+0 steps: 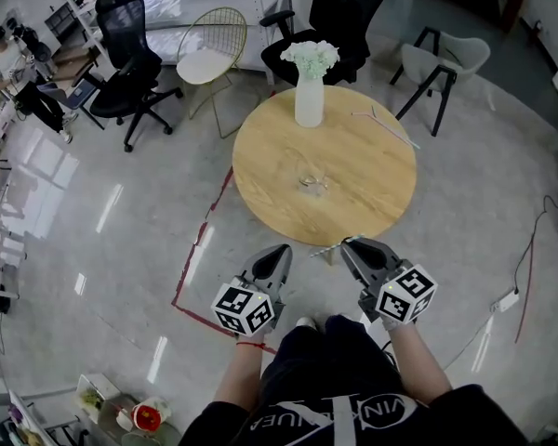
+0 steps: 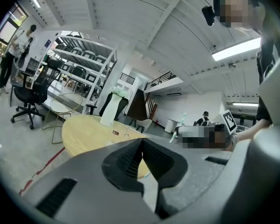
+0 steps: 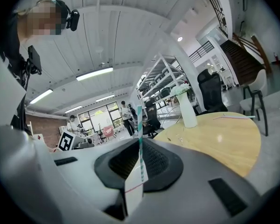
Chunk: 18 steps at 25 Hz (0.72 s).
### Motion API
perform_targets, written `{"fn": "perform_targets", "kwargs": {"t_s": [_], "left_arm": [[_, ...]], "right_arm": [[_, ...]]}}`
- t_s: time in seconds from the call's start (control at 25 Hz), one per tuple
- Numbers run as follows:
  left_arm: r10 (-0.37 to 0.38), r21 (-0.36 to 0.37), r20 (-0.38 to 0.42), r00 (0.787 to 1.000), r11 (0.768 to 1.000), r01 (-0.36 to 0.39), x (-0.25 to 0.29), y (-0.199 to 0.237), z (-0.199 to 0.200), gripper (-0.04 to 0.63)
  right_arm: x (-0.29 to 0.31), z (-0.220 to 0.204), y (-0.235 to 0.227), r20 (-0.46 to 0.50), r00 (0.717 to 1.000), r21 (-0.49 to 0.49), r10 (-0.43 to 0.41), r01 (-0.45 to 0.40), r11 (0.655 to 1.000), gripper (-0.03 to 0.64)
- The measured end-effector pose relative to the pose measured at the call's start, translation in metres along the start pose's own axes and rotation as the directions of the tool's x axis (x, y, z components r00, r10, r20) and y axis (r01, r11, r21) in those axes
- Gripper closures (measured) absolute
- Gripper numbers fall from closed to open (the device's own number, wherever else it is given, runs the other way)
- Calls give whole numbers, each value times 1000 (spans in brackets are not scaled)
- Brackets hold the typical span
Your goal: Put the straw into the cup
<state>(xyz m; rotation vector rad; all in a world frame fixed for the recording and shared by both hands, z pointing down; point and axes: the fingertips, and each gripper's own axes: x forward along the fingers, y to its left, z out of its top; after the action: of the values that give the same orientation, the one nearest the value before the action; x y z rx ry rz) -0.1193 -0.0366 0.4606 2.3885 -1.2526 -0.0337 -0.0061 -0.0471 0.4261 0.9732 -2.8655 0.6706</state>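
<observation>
A clear glass cup [image 1: 312, 182] stands near the middle of the round wooden table [image 1: 260, 170]. My right gripper [image 1: 347, 242] hovers just off the table's near edge, shut on a green-and-white striped straw [image 3: 139, 125] with a paper wrapper hanging at its lower end. In the head view the straw [image 1: 327, 248] pokes out leftward from the jaws. My left gripper [image 1: 281, 250] is beside it, to the left and equally near the table edge. In the left gripper view its jaws [image 2: 141, 141] meet with nothing between them.
A white vase with pale flowers [image 1: 309, 86] stands at the table's far side, and another straw [image 1: 386, 124] lies at the far right of the top. Chairs [image 1: 209, 59] stand behind the table. Red tape [image 1: 200, 240] marks the floor at left; a cable [image 1: 525, 268] runs at right.
</observation>
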Motion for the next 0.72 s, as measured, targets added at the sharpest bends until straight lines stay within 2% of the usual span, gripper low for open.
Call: {"fn": "perform_targets", "kwargs": {"t_s": [0.36, 0.72], "left_arm": [[-10, -23, -15, 1000, 1000, 9, 32, 18, -5, 588], [27, -16, -21, 999, 999, -28, 65, 62, 24, 588]], "right_arm": [[23, 8, -30, 16, 1000, 13, -2, 2, 1000, 595], [77, 47, -58, 45, 997, 13, 58, -59, 998, 595]]}}
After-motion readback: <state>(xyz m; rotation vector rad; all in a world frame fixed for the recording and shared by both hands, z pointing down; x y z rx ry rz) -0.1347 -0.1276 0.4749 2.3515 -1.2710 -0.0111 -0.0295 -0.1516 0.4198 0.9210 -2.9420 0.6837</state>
